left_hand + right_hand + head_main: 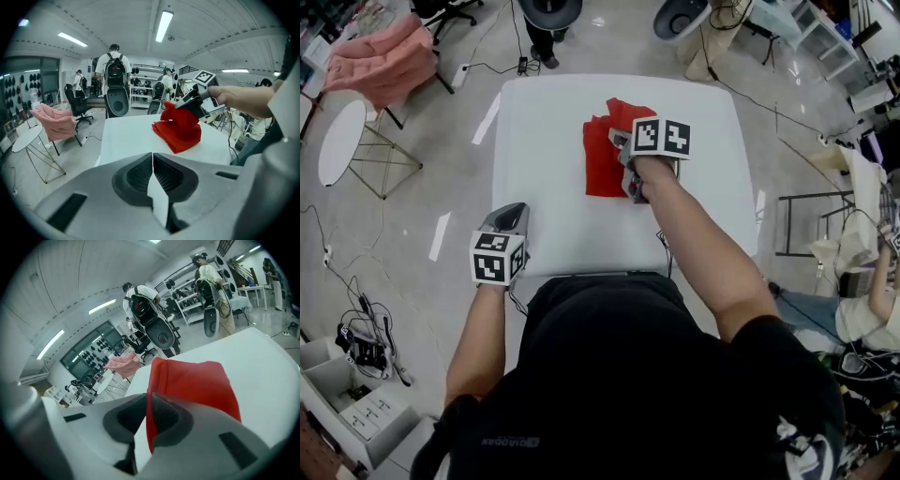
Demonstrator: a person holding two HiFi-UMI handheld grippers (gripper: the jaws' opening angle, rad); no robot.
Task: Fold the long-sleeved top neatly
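- Desk (544,169): white, smooth and matte, square with rounded corners; near edge against the person's body.
- Chair draped in soft pink cloth (380,56), crumpled in loose folds, on the floor well off the desk's far left corner.
- Round white side table (342,141) on thin wire legs, near that chair.
- Top (602,159): red, soft knit-like fabric, folded into a thick, roughly rectangular bundle on the far half of the desk, right of centre; rumpled and uneven along the far edge, flatter along the near one. Upper layers pulled up into a peak, lower layers resting on the desk.
- Right claw (623,155): grey moulded plastic with ribbed, hollowed pads and a black-and-white marker cube; pinching a fold of the red fabric, a thin edge of it running straight down between the pads (164,416).
- Left claw (514,211): same grey shell and cube, hovering over the desk's near left corner, well apart from the top; jaws pressed together with nothing between.
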